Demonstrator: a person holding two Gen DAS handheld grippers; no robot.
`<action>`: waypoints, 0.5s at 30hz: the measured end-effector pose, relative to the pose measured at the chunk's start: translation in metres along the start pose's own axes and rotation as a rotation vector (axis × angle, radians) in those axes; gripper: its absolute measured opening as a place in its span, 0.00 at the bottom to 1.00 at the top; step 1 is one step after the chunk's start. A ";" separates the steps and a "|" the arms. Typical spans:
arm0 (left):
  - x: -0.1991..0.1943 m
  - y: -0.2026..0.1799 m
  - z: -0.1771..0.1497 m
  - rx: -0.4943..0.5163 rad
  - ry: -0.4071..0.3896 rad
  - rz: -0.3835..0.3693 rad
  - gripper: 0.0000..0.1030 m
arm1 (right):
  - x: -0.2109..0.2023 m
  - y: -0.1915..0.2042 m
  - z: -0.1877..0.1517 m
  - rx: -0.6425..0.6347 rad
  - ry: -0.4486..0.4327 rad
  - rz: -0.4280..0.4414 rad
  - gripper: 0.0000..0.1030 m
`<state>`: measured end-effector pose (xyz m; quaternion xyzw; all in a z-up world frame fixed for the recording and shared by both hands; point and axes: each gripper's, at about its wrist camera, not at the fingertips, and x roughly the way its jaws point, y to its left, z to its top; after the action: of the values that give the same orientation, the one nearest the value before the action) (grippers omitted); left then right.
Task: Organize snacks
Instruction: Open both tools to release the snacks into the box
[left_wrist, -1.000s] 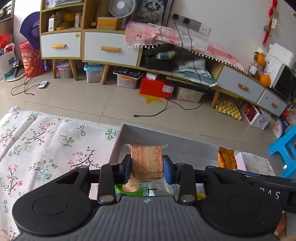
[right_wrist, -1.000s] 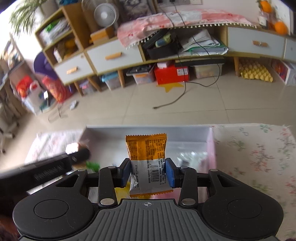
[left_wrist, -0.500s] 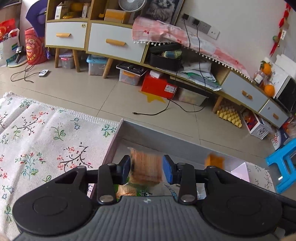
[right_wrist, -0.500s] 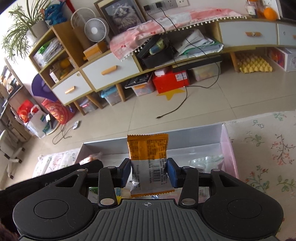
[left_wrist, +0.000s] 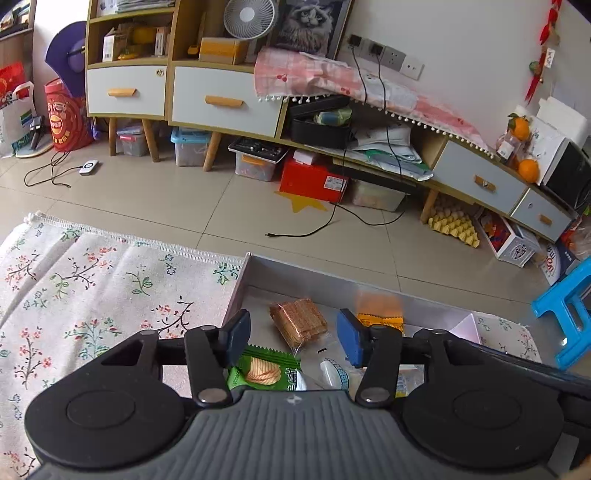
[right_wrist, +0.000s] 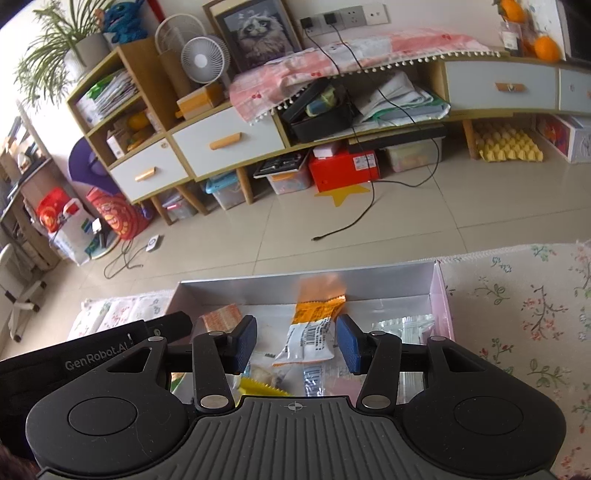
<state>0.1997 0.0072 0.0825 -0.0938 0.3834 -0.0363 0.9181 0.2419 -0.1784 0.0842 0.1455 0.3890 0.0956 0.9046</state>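
Note:
A grey open box (left_wrist: 332, 275) sits on the flowered cloth and holds several snack packets. My left gripper (left_wrist: 293, 332) hangs over it with its jaws opening. A brown wafer packet (left_wrist: 298, 323) lies on the box floor between them, touched by neither pad. A green crisps packet (left_wrist: 266, 373) lies nearer me. My right gripper (right_wrist: 295, 341) is open above the same box (right_wrist: 258, 291). An orange-and-white packet (right_wrist: 312, 328) lies loose between its fingers, its top leaning on the far wall. This packet (left_wrist: 380, 312) also shows blurred behind the left gripper's right finger.
The flowered tablecloth (left_wrist: 92, 288) spreads left of the box and also to its right (right_wrist: 524, 314). Clear packets (right_wrist: 402, 325) lie in the box's right end. Beyond the table edge is tiled floor, a blue stool (left_wrist: 569, 314) and a low cabinet (left_wrist: 221, 99).
Both grippers have opened and let go. The wafer packet dropped from the left gripper onto the box floor, and the orange-and-white packet slipped from the right gripper into the box.

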 end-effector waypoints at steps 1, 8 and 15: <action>-0.002 -0.001 -0.001 0.012 0.002 0.004 0.49 | -0.003 0.001 0.000 -0.006 0.002 0.000 0.48; -0.022 0.003 -0.014 0.050 0.005 0.039 0.54 | -0.030 0.008 -0.004 -0.062 0.026 -0.012 0.49; -0.049 0.007 -0.038 0.092 0.012 0.056 0.56 | -0.071 0.014 -0.030 -0.147 0.035 -0.007 0.54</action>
<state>0.1385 0.0153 0.0893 -0.0405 0.3894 -0.0289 0.9197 0.1708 -0.1801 0.1177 0.0759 0.3973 0.1233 0.9062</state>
